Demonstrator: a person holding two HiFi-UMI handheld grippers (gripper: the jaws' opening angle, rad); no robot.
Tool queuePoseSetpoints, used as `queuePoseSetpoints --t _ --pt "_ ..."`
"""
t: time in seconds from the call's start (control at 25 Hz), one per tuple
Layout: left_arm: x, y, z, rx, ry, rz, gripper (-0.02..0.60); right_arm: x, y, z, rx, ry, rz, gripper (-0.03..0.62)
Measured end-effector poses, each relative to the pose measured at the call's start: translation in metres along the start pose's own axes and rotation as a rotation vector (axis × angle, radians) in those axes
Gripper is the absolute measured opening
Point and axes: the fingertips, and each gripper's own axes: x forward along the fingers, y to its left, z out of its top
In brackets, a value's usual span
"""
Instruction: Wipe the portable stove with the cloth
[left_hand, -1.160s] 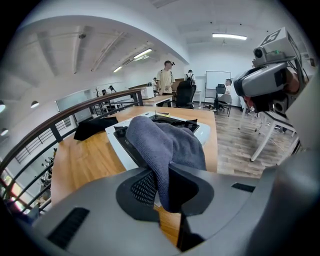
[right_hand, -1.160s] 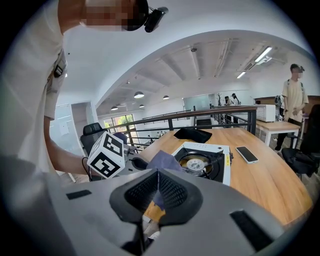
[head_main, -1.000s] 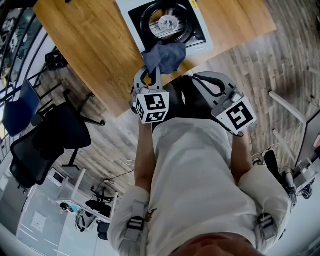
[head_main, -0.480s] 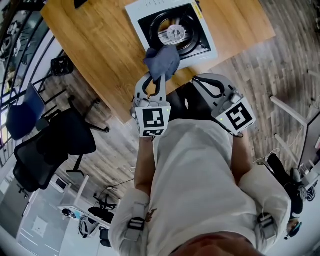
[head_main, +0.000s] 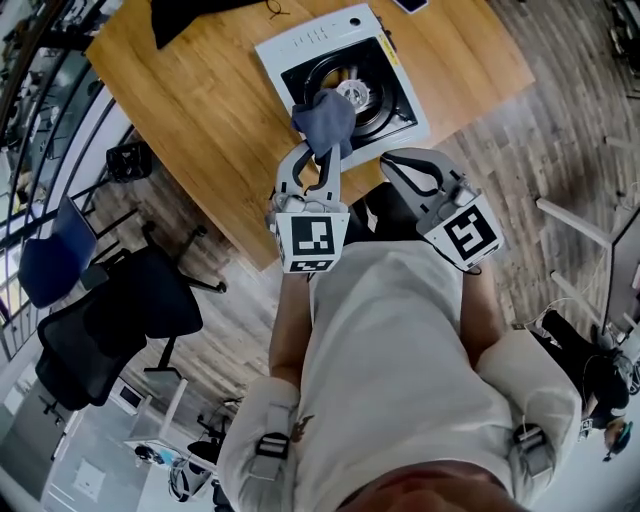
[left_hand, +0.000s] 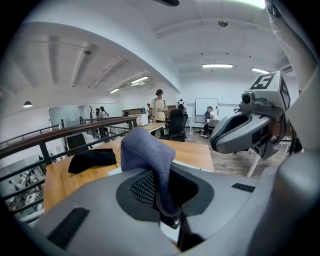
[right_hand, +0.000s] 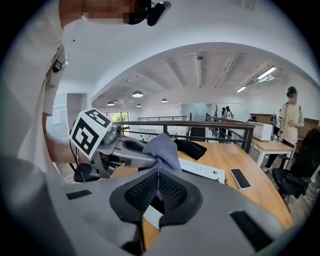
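No words, brands or numbers can be read in any view; the only signs are black-and-white square markers on the cube (head_main: 312, 240) of the left gripper (head_main: 323, 152) and the cube (head_main: 462, 235) of the right gripper (head_main: 386, 160); marks on the stove's white panel (head_main: 315, 36) and yellow strip (head_main: 393, 55) are too small to read.

Bunched blue-grey cloth (head_main: 325, 118) over white stove (head_main: 308, 40)
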Motion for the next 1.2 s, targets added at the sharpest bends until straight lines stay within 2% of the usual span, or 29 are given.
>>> queuePoseSetpoints --t 0.24,0.48,0.64,0.88,1.2 --pt "0.015 0.01 0.027 0.004 -0.027 0.01 0.055 0.003 -0.023 0.01 -0.011 -0.001 -0.007 0.025" --pt "0.048 0.015 0.051 0.0 -0.023 0.059 0.055 0.01 -0.06 0.005 0.01 -0.013 0.07 0.025" --pt "0.077 0.013 0.062 -0.038 -0.003 0.092 0.055 0.014 -0.097 0.004 0.033 -0.016 0.116 0.025" --pt "0.117 0.009 0.076 -0.077 0.016 0.131 0.055 0.015 -0.15 -0.002 0.048 -0.012 0.146 0.025" --pt "0.167 0.018 0.1 -0.065 0.016 0.169 0.055 0.017 -0.197 -0.015 0.075 0.01 0.189 0.025"
